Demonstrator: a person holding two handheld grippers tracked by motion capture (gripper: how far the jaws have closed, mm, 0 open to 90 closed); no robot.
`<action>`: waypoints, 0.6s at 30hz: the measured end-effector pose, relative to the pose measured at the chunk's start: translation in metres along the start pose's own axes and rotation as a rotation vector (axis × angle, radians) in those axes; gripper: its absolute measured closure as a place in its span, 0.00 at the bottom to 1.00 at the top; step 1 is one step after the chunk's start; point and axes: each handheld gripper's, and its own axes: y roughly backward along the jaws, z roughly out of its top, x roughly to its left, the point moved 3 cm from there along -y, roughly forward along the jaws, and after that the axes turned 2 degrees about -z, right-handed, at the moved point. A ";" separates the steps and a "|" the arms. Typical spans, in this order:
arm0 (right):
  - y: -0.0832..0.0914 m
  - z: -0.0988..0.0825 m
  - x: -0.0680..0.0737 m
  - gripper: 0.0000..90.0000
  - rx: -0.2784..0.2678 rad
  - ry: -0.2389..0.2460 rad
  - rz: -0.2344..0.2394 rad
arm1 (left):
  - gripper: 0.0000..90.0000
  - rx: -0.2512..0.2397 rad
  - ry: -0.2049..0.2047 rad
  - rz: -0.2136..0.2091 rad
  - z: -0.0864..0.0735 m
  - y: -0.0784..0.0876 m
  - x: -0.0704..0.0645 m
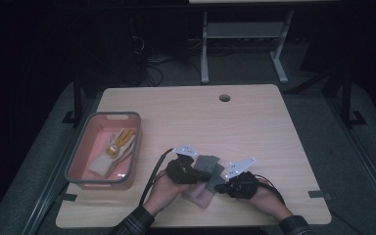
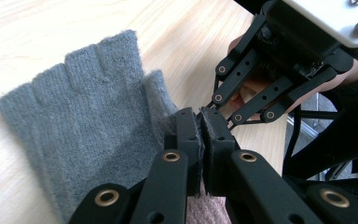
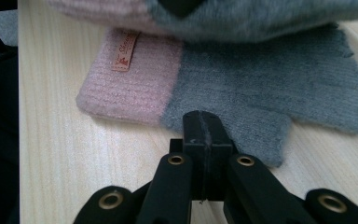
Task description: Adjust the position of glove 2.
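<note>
1. The landmark is the pink bin (image 1: 81,155), which stands at the left edge of the wooden table (image 1: 254,117). It holds a cream and yellow glove (image 1: 113,149).
2. To the right of the bin, near the front edge, is the left gripper (image 1: 188,172). In the left gripper view its jaws are pressed together on the edge of a grey fingerless glove (image 2: 81,121), beside the thumb. The finger stubs of this glove point away from the gripper.
3. Further right from the bin lies a second grey glove with a pink cuff (image 3: 242,88), flat on the table. Its long axis runs across the right gripper view, cuff to the left and finger stubs to the right. A small label (image 3: 125,51) sits on the cuff.
4. Furthest from the bin is the right gripper (image 1: 236,186). Its jaws are closed, and I see no cloth between them. The thumb of the flat glove lies directly in front of its tips, so I judge the right gripper is the nearer one for this glove.
</note>
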 end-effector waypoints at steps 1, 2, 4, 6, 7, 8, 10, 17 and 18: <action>0.000 0.000 0.000 1.00 0.000 0.001 -0.001 | 0.96 0.005 -0.001 -0.003 0.000 -0.002 -0.001; 0.000 0.000 0.000 1.00 -0.001 0.002 -0.001 | 0.96 0.001 -0.004 -0.006 -0.001 -0.003 -0.001; 0.000 0.000 0.000 1.00 -0.001 0.002 -0.002 | 0.95 0.004 -0.011 -0.015 -0.001 -0.006 -0.002; 0.000 0.000 0.000 1.00 -0.002 0.001 -0.001 | 0.93 0.004 -0.016 -0.029 0.000 -0.007 -0.003; 0.000 -0.001 -0.001 1.00 -0.003 0.011 -0.004 | 0.93 -0.004 -0.016 -0.041 0.000 -0.007 -0.003; 0.000 -0.001 0.000 1.00 -0.005 0.002 -0.001 | 0.93 -0.010 -0.014 -0.046 0.001 -0.008 -0.003; 0.000 -0.001 0.000 1.00 -0.006 0.004 -0.002 | 0.90 -0.010 -0.019 -0.045 0.002 -0.008 -0.005; 0.010 -0.006 -0.008 0.98 -0.011 -0.010 -0.037 | 0.99 0.007 -0.040 -0.019 -0.005 -0.002 -0.010; 0.013 -0.007 -0.011 0.97 -0.021 -0.019 -0.045 | 0.99 0.010 -0.043 -0.018 -0.007 -0.002 -0.011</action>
